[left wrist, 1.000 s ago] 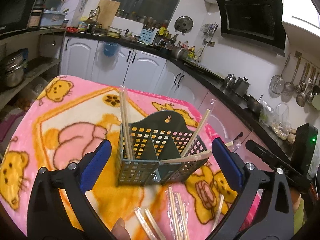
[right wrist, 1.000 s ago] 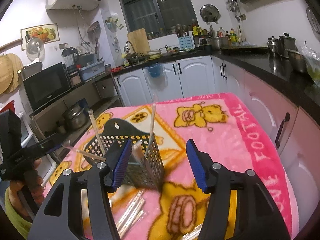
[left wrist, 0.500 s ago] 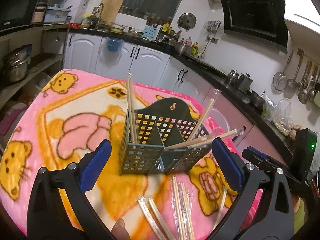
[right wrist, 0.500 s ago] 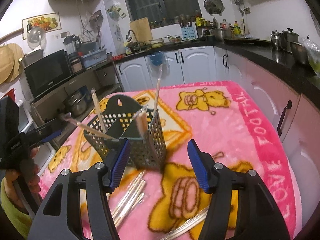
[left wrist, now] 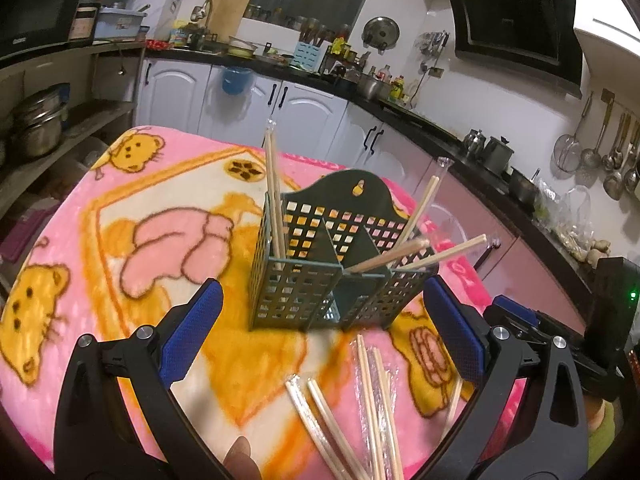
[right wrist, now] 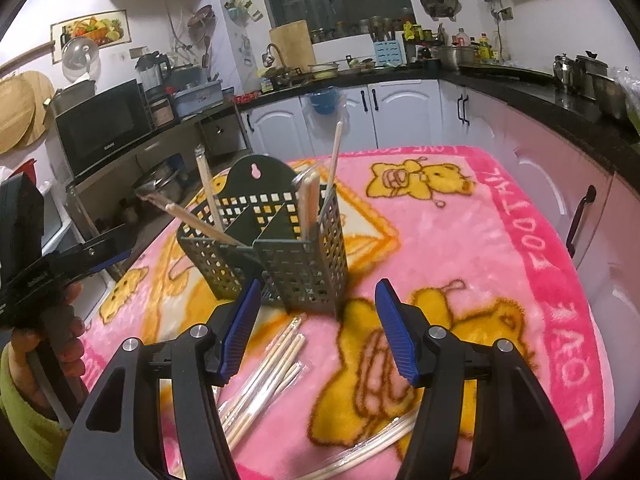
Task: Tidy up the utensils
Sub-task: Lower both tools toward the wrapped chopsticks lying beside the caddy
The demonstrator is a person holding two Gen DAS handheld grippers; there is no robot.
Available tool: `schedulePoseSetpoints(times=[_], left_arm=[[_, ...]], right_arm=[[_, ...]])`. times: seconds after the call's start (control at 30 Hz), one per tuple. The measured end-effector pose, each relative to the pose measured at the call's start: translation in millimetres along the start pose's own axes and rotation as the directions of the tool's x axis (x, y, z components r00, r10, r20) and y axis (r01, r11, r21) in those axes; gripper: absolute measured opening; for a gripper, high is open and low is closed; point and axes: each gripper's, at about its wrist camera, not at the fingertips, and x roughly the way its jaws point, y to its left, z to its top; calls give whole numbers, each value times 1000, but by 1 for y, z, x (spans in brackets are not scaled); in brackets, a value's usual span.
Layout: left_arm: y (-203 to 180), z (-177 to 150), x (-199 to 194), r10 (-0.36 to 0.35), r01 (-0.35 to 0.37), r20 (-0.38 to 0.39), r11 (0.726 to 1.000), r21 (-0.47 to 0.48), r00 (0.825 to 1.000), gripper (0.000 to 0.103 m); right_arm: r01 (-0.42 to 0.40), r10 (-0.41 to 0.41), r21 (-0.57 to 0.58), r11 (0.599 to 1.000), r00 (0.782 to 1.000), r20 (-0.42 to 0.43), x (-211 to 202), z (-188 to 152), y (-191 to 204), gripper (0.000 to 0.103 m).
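Observation:
A dark green perforated utensil caddy (left wrist: pixel 320 280) stands on the pink blanket-covered table (left wrist: pixel 160 240); it also shows in the right wrist view (right wrist: pixel 288 256). Several wrapped wooden chopsticks stand or lean in its compartments (left wrist: pixel 274 196) (right wrist: pixel 308 204). More wrapped chopsticks lie loose on the blanket in front of it (left wrist: pixel 372 408) (right wrist: pixel 264 376). My left gripper (left wrist: pixel 320 332) is open and empty, just short of the caddy. My right gripper (right wrist: pixel 320 328) is open and empty, just short of the caddy's other side.
Another wrapped pair of chopsticks (right wrist: pixel 372 444) lies near the table's front edge. White kitchen cabinets (left wrist: pixel 300 112) and a black counter with pots (left wrist: pixel 496 152) run behind and to the right of the table. Shelves with pots (left wrist: pixel 36 124) stand on the left.
Both grippers have drawn back from the caddy and tilted down, so more of the loose chopsticks on the blanket show. Both stay open and empty.

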Motion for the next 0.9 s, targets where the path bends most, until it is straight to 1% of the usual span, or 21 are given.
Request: schedulePoseSetpoints(times=[0.37,0.63,0.9], left_arm=[[0,-20,13,16,-15,-67,1000,7,998,92],[-1,-33,23,44,-42,-103,999,29,994,92],[8,-44,30,33,-31,-152,999,18,988,92]], right_arm=[[-22,22,1,1000,999,-49,15,-13,7,57],[-26,27,7,1000,997,-78,24,-21,9,57],[-37,38,7,999,992,-120,37,-27,11,57]])
